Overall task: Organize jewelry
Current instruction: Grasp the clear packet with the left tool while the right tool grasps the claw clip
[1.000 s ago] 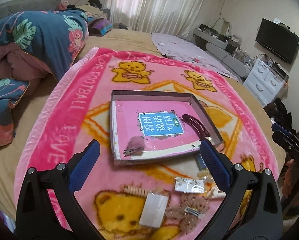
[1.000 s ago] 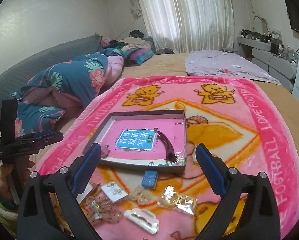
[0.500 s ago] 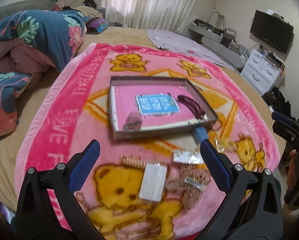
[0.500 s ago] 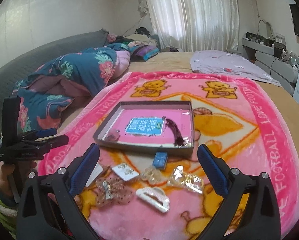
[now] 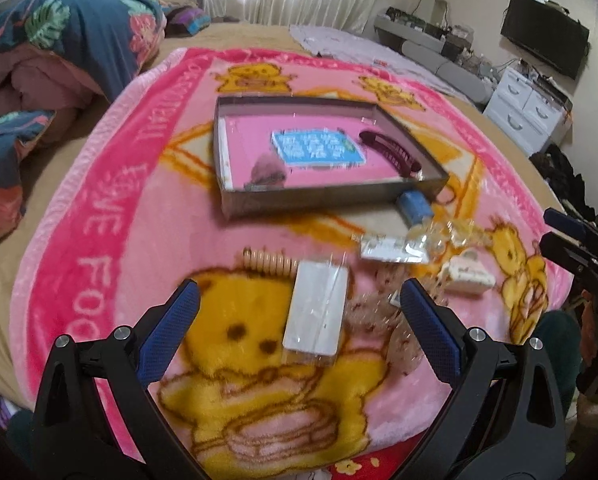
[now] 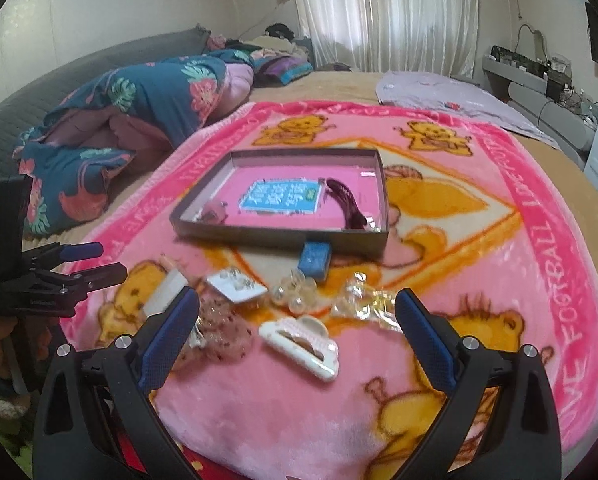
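Left wrist view: our left tongs hang spread and empty, now pulled back over the white card; right tongs likewise gape over the white claw clip. Beyond, the tray holds just a dark hair clip, so sorting has barely begun.
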`<state>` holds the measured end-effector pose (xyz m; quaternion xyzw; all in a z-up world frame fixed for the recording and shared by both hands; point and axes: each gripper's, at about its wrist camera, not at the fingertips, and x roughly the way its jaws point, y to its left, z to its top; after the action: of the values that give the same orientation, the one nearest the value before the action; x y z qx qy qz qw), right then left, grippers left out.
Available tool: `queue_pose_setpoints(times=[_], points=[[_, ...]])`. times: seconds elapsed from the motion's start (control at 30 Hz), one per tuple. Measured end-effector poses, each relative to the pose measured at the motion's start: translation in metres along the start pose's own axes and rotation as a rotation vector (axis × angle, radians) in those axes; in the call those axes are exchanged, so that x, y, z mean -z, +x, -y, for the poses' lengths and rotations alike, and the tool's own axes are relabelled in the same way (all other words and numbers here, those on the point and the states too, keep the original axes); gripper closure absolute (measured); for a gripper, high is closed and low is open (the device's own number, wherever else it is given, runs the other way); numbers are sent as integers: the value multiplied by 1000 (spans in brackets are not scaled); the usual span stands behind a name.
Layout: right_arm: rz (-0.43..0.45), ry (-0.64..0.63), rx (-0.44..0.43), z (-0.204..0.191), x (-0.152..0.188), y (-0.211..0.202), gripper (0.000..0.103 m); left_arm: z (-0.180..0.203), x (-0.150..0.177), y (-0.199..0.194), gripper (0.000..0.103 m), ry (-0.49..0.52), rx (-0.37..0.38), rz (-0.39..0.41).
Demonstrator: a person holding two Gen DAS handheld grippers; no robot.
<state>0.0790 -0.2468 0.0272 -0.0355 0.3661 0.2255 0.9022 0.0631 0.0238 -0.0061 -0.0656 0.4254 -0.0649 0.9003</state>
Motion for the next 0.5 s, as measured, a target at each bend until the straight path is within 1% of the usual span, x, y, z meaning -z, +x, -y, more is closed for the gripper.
queue_pose_setpoints(times=[0.13,0.3,0.37,0.43,0.5], points=[[-38,20,-6,5,14,11,5,-1,13,17,9,5,3,-54],[-87,22,12,9,30,26,5,-1,26,33,9,2,11,-95],[-115,20,23,11,37,34,5,1,30,39,11,8,17,-108],[-129,11,31,11,43,39,5,3,32,43,14,14,15,-110],[-135,3,29,11,46,44,5,2,33,45,18,8,28,-111]])
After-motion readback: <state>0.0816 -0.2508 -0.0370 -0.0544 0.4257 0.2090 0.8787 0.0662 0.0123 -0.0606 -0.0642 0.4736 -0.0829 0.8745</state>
